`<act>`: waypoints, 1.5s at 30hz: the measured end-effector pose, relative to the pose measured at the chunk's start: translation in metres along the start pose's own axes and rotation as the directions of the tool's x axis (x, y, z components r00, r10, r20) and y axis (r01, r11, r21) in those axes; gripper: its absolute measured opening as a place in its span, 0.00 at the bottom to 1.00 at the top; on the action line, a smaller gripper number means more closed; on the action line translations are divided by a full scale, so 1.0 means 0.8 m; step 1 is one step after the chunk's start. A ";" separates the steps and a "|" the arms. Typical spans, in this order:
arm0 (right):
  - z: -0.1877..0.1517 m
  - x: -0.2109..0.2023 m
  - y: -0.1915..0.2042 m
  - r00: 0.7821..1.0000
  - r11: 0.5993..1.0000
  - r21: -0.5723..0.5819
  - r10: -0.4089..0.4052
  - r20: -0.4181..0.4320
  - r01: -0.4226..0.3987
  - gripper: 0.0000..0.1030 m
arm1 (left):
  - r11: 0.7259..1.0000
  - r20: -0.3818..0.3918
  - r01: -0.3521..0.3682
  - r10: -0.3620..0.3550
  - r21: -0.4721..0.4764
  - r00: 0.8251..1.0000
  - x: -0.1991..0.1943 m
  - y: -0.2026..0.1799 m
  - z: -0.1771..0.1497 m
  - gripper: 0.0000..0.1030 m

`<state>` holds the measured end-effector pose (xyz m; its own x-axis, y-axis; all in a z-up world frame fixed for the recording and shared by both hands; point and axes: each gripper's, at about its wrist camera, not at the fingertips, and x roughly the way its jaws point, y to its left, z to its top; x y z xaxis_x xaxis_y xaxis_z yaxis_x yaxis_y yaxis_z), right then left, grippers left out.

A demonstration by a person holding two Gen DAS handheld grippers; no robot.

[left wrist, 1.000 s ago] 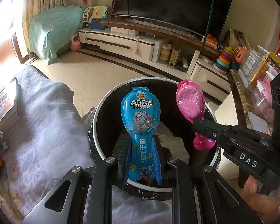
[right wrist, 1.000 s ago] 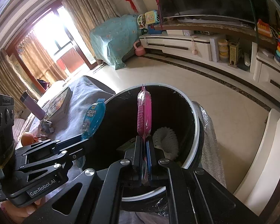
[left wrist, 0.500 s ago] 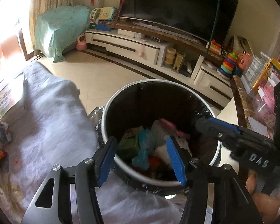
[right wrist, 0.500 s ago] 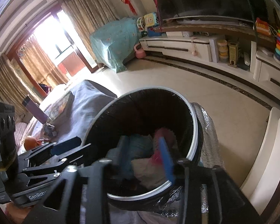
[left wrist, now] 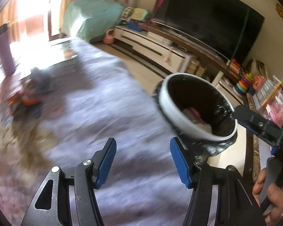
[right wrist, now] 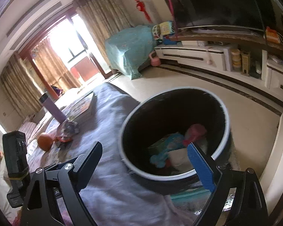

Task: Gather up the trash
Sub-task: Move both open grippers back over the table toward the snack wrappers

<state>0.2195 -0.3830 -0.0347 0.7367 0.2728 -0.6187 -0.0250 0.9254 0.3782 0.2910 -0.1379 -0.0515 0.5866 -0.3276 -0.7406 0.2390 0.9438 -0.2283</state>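
A black bin with a white rim [left wrist: 166,109] [right wrist: 219,162] stands beside the cloth-covered table. Inside it lie the blue snack packet [right wrist: 166,150], the pink wrapper [right wrist: 195,132] [left wrist: 195,112] and white paper [right wrist: 176,157]. My left gripper [left wrist: 142,162] is open and empty over the grey cloth, left of the bin. My right gripper [right wrist: 149,163] is open and empty above the bin's near rim. More trash lies on the table: an orange-red wrapper [left wrist: 29,100] [right wrist: 63,138] and a crumpled grey wrapper [left wrist: 40,79] [right wrist: 70,127].
On the table are an orange fruit [right wrist: 44,143], a purple bottle [right wrist: 52,107] [left wrist: 4,56] and a book [right wrist: 81,106]. A TV cabinet [right wrist: 198,53] with toys runs along the far wall. The other gripper [left wrist: 262,126] reaches in at the bin's right side.
Both grippers opened and dropped the blue packet and the pink wrapper into the bin. The left gripper has swung left, away from the bin toward the table.
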 end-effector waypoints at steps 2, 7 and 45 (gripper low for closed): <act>-0.005 0.001 0.015 1.000 1.000 -0.011 0.012 -0.003 -0.012 0.92 | 0.999 0.008 -0.014 0.014 -0.032 1.000 -0.016 0.018 -0.012 0.58; -0.017 0.011 0.053 0.998 0.997 -0.055 0.047 -0.036 -0.049 0.92 | 0.994 0.025 -0.048 0.051 -0.100 0.998 -0.049 0.061 -0.031 0.60; -0.034 0.148 0.181 0.962 0.967 -0.135 0.188 -0.200 -0.217 0.92 | 0.944 0.046 -0.231 0.248 -0.237 0.968 -0.055 0.222 0.004 0.70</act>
<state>0.2846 -0.2093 -0.0717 0.5685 0.4893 -0.6614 -0.2753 0.8707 0.4076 0.3103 0.0437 -0.0572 0.6627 -0.0845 -0.7441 -0.0931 0.9766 -0.1938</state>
